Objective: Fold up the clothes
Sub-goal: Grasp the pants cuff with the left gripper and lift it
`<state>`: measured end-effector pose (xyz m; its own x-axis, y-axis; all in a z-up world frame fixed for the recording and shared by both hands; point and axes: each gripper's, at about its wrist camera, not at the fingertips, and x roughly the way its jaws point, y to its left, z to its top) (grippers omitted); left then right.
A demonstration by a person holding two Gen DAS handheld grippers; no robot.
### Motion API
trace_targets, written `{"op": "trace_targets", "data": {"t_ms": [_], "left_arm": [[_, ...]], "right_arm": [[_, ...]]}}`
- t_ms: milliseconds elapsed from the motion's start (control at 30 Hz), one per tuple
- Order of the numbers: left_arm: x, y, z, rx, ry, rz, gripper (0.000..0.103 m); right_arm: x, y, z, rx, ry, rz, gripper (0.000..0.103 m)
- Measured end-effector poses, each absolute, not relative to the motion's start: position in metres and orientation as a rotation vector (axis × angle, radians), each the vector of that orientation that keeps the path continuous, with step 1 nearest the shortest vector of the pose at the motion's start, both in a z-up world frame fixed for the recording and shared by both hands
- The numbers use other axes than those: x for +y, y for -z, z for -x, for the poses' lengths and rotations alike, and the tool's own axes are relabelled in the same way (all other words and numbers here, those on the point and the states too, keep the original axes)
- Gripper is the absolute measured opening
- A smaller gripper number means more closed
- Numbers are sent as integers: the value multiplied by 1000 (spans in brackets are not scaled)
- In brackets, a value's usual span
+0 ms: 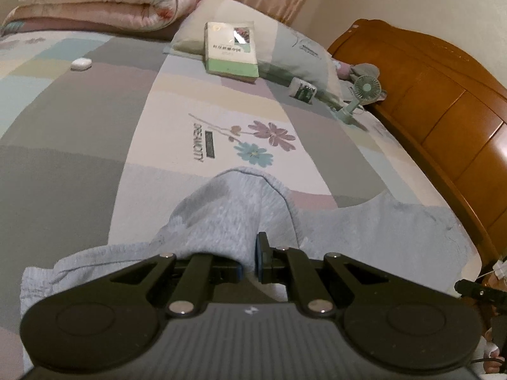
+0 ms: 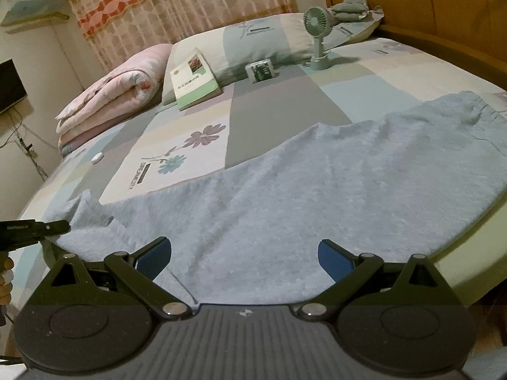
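Note:
A light blue fleecy garment (image 2: 301,190) lies spread over the near part of the bed. In the left wrist view a fold of the garment (image 1: 228,209) stands up in a hump between the jaws, and my left gripper (image 1: 248,264) is shut on it. That same gripper shows at the left edge of the right wrist view, at the garment's left corner (image 2: 92,212). My right gripper (image 2: 245,258) hangs over the garment's near edge. It is open, its blue pads (image 2: 155,258) wide apart with only flat cloth below them.
On the patchwork bedsheet (image 1: 79,145) lie a green and white book (image 1: 231,50), a small box (image 1: 302,90), a mint desk fan (image 1: 361,95) and a white case (image 1: 80,63). A folded pink quilt (image 1: 101,3) and a pillow (image 1: 294,53) sit at the back. A wooden headboard (image 1: 443,101) bounds one side.

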<state>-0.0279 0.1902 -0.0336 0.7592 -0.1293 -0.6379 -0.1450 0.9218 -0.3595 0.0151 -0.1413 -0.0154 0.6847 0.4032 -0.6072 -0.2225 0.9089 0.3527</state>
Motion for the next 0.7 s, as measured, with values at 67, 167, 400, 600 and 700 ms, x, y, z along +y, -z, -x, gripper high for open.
{"op": "trace_targets", "data": {"t_ms": [67, 167, 400, 600, 700], "left_arm": [[191, 37, 26, 719, -11, 400, 6], [192, 35, 23, 721, -3, 408, 6], [186, 41, 19, 801, 3, 300, 31], [182, 56, 28, 877, 36, 221, 48], [182, 60, 35, 870, 91, 216, 53]], "right_arm": [[-139, 16, -15, 743, -358, -253, 101], [-137, 16, -16, 747, -373, -259, 101], [-113, 22, -34, 812, -516, -238, 101], [-93, 22, -43, 842, -551, -176, 101], [-94, 21, -41, 842, -548, -184, 101]]}}
